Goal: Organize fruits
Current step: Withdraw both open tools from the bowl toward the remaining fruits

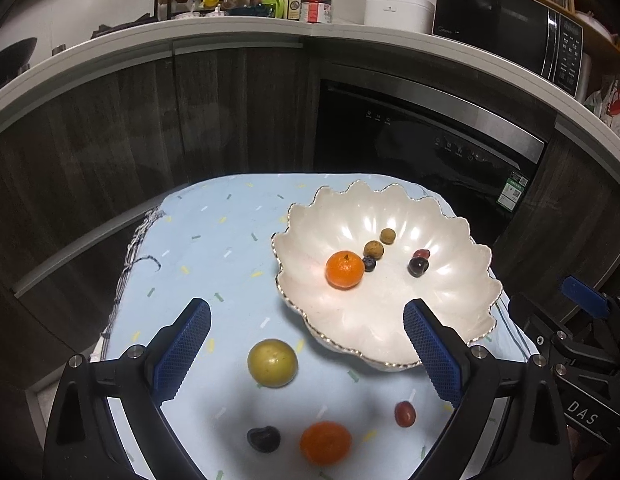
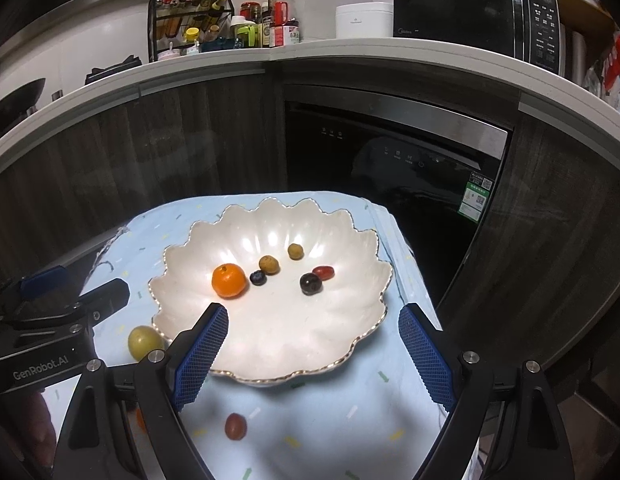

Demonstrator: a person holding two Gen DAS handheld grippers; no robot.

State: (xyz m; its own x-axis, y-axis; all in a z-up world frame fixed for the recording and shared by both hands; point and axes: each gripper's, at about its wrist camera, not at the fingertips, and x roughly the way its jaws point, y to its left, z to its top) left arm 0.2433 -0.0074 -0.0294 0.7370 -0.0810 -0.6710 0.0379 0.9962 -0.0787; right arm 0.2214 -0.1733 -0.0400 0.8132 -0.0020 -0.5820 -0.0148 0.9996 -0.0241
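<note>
Left wrist view: the left gripper (image 1: 305,344), jaws spread and empty, frames the yellow-green fruit (image 1: 272,363) on the cloth beside the scalloped bowl (image 1: 450,312), nearer than the spread right gripper (image 2: 313,354).

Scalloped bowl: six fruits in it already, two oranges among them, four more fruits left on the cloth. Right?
Not quite. The scalloped bowl holds six fruits, but only one orange is among them. The second orange sits on the blue cloth, one of the four left there. The left wrist view shows it.
</note>
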